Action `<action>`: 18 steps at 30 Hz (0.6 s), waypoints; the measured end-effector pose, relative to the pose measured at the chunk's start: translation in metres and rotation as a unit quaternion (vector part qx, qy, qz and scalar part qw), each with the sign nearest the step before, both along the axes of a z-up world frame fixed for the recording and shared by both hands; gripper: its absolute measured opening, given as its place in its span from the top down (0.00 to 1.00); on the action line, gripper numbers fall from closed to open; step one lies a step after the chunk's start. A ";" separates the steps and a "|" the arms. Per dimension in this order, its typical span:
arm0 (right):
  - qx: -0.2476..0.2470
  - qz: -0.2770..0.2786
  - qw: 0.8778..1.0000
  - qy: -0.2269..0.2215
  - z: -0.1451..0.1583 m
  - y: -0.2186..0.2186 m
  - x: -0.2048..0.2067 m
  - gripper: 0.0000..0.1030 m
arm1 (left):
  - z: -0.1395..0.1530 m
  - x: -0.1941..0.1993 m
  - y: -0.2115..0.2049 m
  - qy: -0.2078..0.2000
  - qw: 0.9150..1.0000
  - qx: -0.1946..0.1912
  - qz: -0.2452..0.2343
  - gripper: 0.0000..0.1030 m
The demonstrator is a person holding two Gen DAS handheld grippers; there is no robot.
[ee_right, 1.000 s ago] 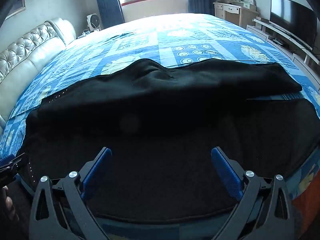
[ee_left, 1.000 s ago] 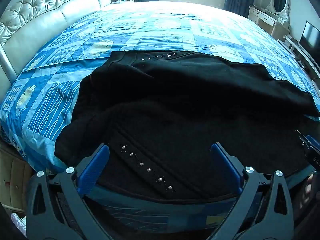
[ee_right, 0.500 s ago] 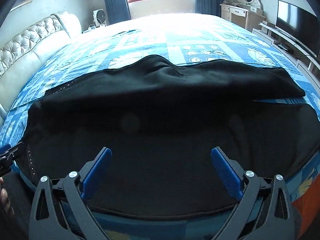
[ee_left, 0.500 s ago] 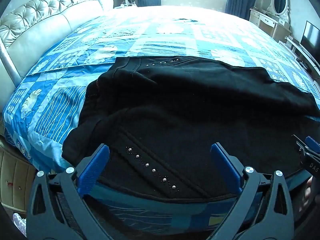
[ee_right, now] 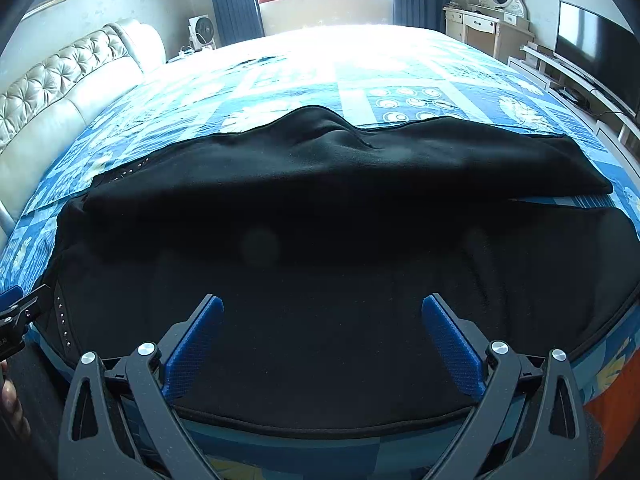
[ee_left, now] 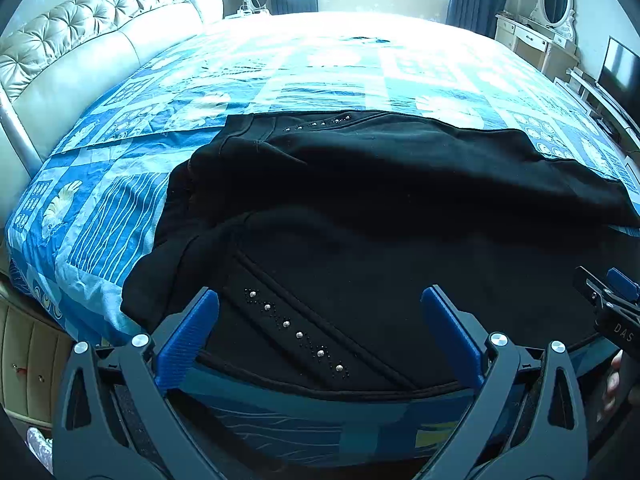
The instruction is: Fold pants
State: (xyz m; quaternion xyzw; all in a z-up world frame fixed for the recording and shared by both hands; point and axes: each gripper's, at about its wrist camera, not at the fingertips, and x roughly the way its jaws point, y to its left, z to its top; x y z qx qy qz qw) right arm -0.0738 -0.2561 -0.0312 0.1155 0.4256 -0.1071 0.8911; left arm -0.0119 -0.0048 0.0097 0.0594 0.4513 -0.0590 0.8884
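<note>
Across the blue bedspread (ee_left: 120, 208) at twelve o'clock lie the black pants (ee_left: 360, 208); my left gripper (ee_left: 320, 328) and right gripper (ee_right: 322, 332) hover above them, jaws wide, holding nothing.

left wrist: low at bed (ee_left: 100, 220) edge, facing window | right wrist: alongside, rightward | shared: pants (ee_left: 360, 208)
</note>
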 end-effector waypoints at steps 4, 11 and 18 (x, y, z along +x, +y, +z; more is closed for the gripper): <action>0.002 0.000 1.000 0.002 -0.002 0.000 0.000 0.04 | 0.000 0.000 0.000 0.002 1.000 -0.001 0.003 0.02; 0.003 0.003 1.000 0.005 -0.004 0.001 0.001 0.04 | 0.001 0.002 0.003 0.002 1.000 -0.001 0.004 0.02; 0.005 0.003 1.000 0.003 -0.004 0.002 0.001 0.04 | 0.000 0.002 0.005 0.001 1.000 -0.001 0.006 0.02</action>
